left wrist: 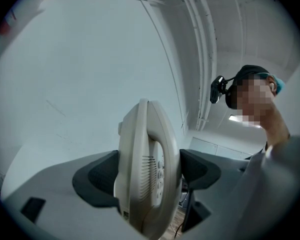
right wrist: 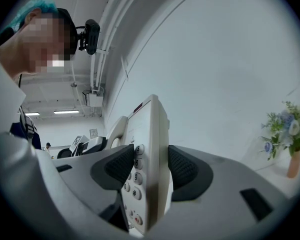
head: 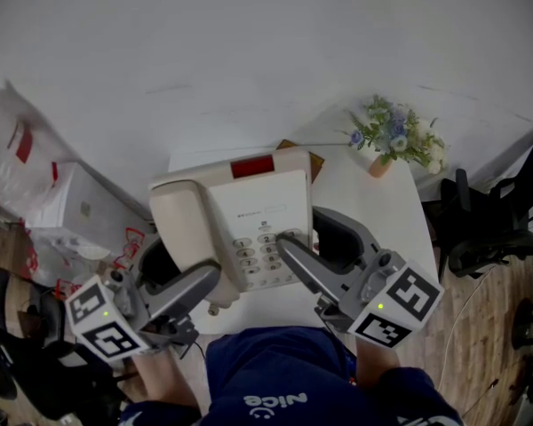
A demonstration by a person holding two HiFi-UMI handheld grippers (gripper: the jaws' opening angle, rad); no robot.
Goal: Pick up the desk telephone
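Above the white table (head: pixel 373 207), the desk telephone (head: pixel 249 216) hangs in the air between two grippers, its face turned up toward the head camera. The handset (head: pixel 179 224) lies in its cradle on the phone's left side, and a red strip (head: pixel 252 167) sits along the top of the body. The left gripper (head: pixel 179 273) is clamped on that left side. Its own view shows the phone edge-on (left wrist: pixel 145 154) with a dark pad pressed to each face. The right gripper (head: pixel 318 248) is closed on the phone's right side. In the right gripper view one pad (right wrist: pixel 121 164) presses on the keypad (right wrist: pixel 135 176) and the other bears on the back of the casing, so the jaws stand wide but full. Both grippers hold the near part of the phone, just in front of the person's dark blue shirt (head: pixel 284 384). At the far right corner of the table stands a small vase (head: pixel 380 165) of blue and white flowers (head: pixel 395 136), well apart from the phone. White bags with red print (head: pixel 35 185) lie on the floor at the left, and a black chair (head: pixel 489 224) stands at the right beside the table.
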